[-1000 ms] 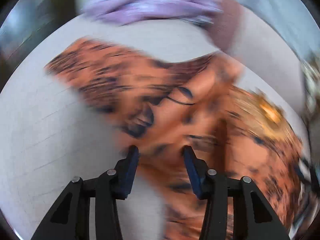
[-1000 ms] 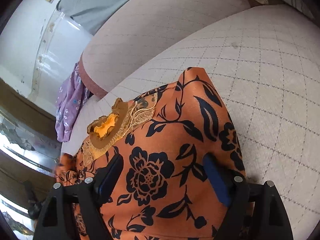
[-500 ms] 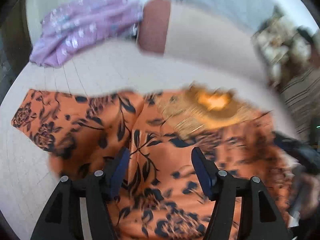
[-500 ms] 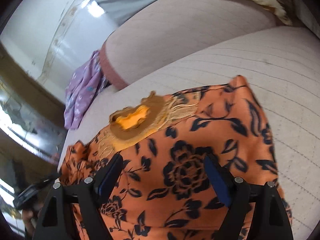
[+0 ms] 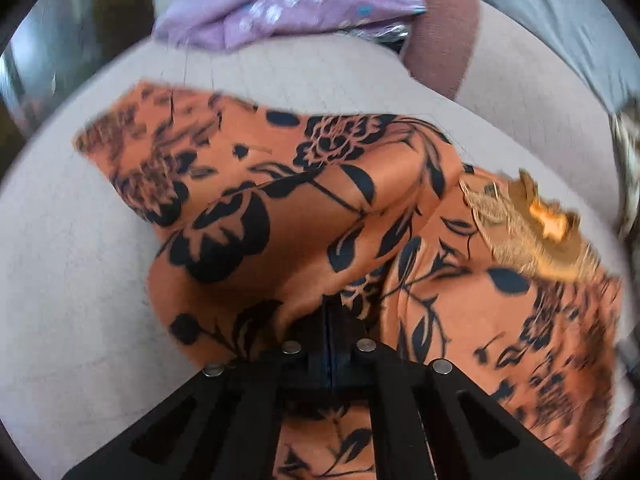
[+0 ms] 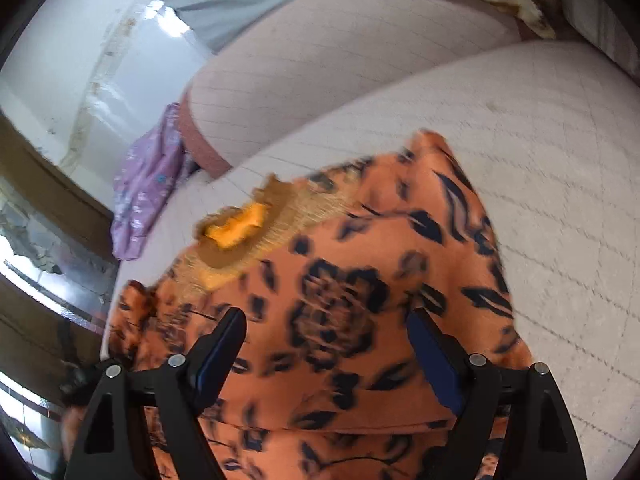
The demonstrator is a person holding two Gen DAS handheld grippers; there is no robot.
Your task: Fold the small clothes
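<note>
Left hand-held gripper [image 5: 329, 320] just clamped — half a second ago its jaws stood apart over the cloth, now they are pressed together with a fold of the orange floral garment [image 5: 304, 216] pinched between them. Fabric around the pinch rises into a ridge running away from the tips, so it looks lifted rather than flat; a sleeve-like flap trails out to the left onto the quilted sofa cushion [image 5: 72, 264].

Right hand-held gripper [image 6: 326, 344] is unchanged in state — jaws spread wide, hovering over the garment body, nothing between them. Can't tell whether its tips touch the cloth.

Garment lies on the cushion, gold embroidered neckline [image 6: 240, 232] toward the backrest [image 6: 340, 72]. Both views are motion-blurred, so things are moving.

Read: the grasp for the first fold is made on the left side. Likely next is carrying that pinched edge across toward the middle, the right side free to pin or take its own edge. Cloth looks thin and slippery — risk of the pinch taking more than one layer.

Purple garment [image 5: 280, 4] sits bunched at the cushion's far end, well apart, untouched.
</note>
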